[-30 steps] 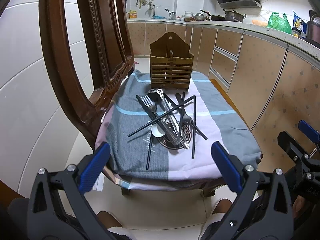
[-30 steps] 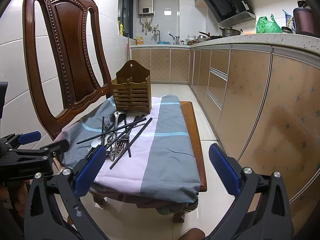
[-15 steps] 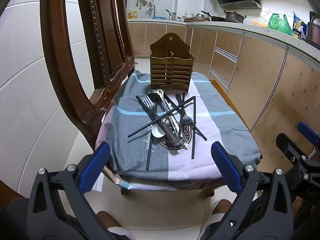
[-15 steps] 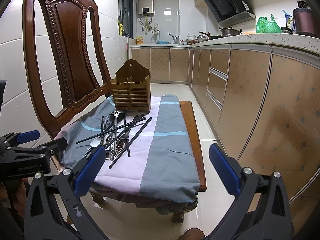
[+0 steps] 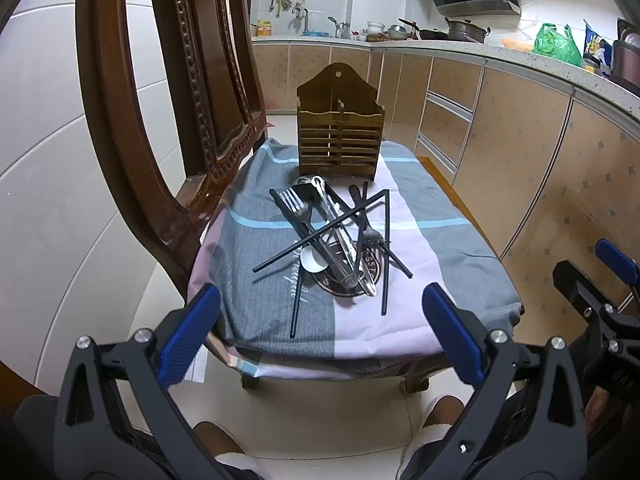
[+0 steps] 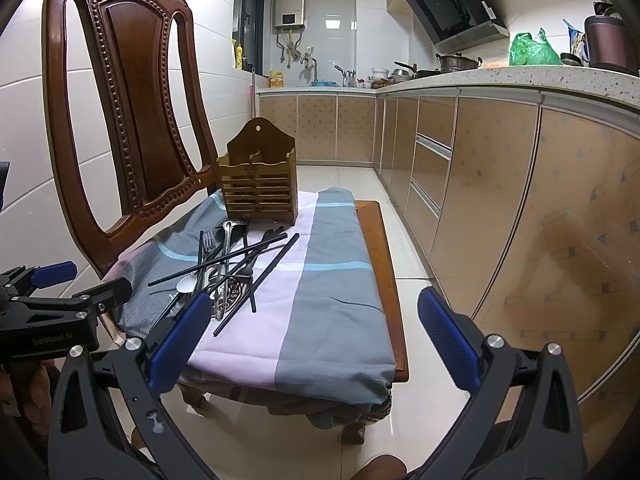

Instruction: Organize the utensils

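A heap of utensils (image 5: 336,236) lies on a cloth-covered chair seat: black chopsticks, a steel fork (image 5: 294,204), spoons and a white spoon (image 5: 312,260). The same utensil heap (image 6: 228,268) shows in the right wrist view. A slatted wooden utensil holder (image 5: 339,140) stands upright behind the heap, also the wooden holder (image 6: 260,188) in the right view. My left gripper (image 5: 320,336) is open, short of the seat's near edge, holding nothing. My right gripper (image 6: 314,340) is open too, off the seat's near right corner, nothing between its fingers.
The chair's carved wooden backrest (image 5: 172,92) rises at the left of the seat. The striped grey and pink cloth (image 5: 432,240) hangs over the seat edges. Kitchen cabinets (image 6: 500,200) run along the right, with tiled floor (image 6: 416,264) between. A person's feet show below.
Both grippers have stayed open and nearly still; the left wrist view has crept very slightly. The utensils and holder have not moved.
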Available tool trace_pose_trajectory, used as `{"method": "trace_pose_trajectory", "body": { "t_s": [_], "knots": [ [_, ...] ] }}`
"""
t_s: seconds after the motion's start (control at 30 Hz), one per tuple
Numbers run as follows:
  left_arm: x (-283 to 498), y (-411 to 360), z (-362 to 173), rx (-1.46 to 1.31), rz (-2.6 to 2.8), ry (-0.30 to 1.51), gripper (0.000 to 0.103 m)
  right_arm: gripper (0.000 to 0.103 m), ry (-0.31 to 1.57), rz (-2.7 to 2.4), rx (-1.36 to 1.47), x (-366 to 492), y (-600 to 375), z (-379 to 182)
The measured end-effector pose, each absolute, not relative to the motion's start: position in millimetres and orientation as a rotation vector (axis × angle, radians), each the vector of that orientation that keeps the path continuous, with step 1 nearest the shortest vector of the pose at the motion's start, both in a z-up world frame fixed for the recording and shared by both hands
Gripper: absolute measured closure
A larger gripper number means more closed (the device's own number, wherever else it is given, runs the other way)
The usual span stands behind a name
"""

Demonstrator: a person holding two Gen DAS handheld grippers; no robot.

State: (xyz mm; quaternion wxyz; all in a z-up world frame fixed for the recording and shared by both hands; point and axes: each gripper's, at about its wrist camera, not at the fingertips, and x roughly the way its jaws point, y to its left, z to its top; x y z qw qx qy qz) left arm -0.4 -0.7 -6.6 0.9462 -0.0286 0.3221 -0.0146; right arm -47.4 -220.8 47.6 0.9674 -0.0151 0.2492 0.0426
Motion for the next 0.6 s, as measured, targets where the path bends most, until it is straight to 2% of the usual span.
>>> {"method": "trace_pose_trajectory", "body": {
  "t_s": [0.6],
  "knots": [
    [0.2,-2.3,-8.8,-0.060,-0.034,0.661,0.004,0.003,0.514,0.077,-0.035,-46.8,-221.4,45.9]
  ]
}}
